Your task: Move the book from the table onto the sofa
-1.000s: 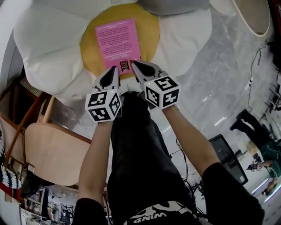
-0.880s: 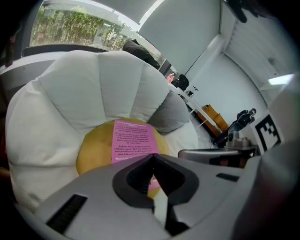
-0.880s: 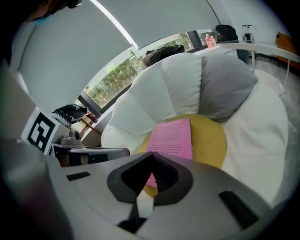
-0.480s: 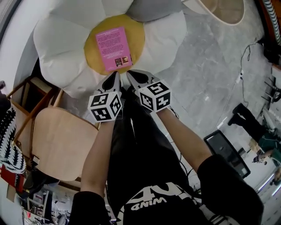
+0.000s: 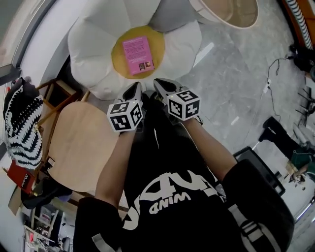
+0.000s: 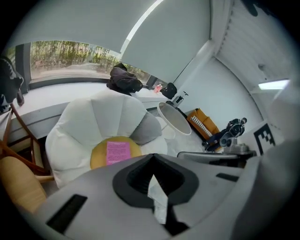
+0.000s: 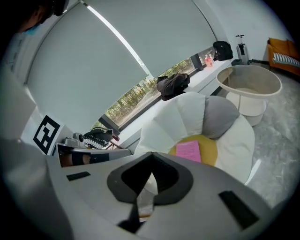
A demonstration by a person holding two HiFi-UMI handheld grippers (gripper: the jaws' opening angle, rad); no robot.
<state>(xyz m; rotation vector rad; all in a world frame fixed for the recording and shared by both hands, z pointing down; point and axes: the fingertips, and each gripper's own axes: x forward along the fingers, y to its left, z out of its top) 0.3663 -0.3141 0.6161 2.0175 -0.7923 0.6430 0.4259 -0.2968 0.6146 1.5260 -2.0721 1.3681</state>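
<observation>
A pink book (image 5: 138, 55) lies flat on the yellow centre of a white flower-shaped sofa (image 5: 93, 44). No gripper touches it. My left gripper (image 5: 136, 88) and right gripper (image 5: 159, 83) hang side by side above the sofa's near edge, both shut with nothing between the jaws. From the left gripper (image 6: 152, 158) the book (image 6: 117, 152) shows small and well below, on the sofa (image 6: 89, 124). The right gripper (image 7: 151, 158) sees the book (image 7: 189, 151) the same way, right of its jaw tips.
A round wooden chair seat (image 5: 81, 142) stands left of my legs. A grey cushion (image 5: 171, 15) rests on the sofa's far petals. A pale round tub (image 5: 231, 12) stands at the far right. A black-and-white striped thing (image 5: 22, 125) lies at the left; a dark screen (image 5: 256, 167) sits on the marble floor.
Both grippers have risen up and away from the book, staying shut. The book stays on the sofa and now looks much smaller and farther off.
</observation>
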